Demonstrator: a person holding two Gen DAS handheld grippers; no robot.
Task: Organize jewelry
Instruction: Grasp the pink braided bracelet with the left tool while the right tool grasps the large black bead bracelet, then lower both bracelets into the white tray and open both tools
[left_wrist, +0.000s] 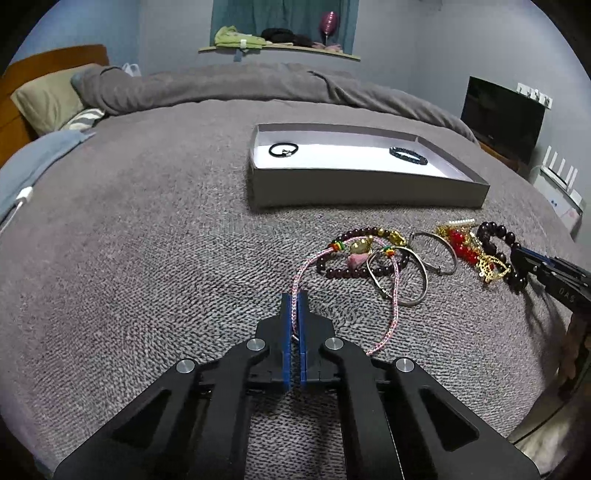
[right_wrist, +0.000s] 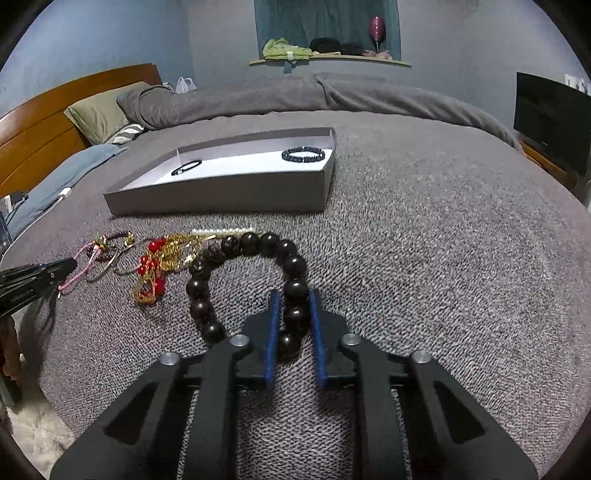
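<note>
Right gripper (left_wrist: 517, 254) (lettering "OAS")

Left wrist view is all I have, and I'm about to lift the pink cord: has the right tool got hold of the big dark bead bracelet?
Observer: The right tool straddles the bead bracelet. About three beads sit between its pads, but I can't tell if they're pinched.
Operator: Is it lifted?
Observer: It seems not. The loop lies on the blanket, its far end against the gold chain.

Left tongs (left_wrist: 295, 295) pinched, right tongs (right_wrist: 294, 293) half-closed.
</note>
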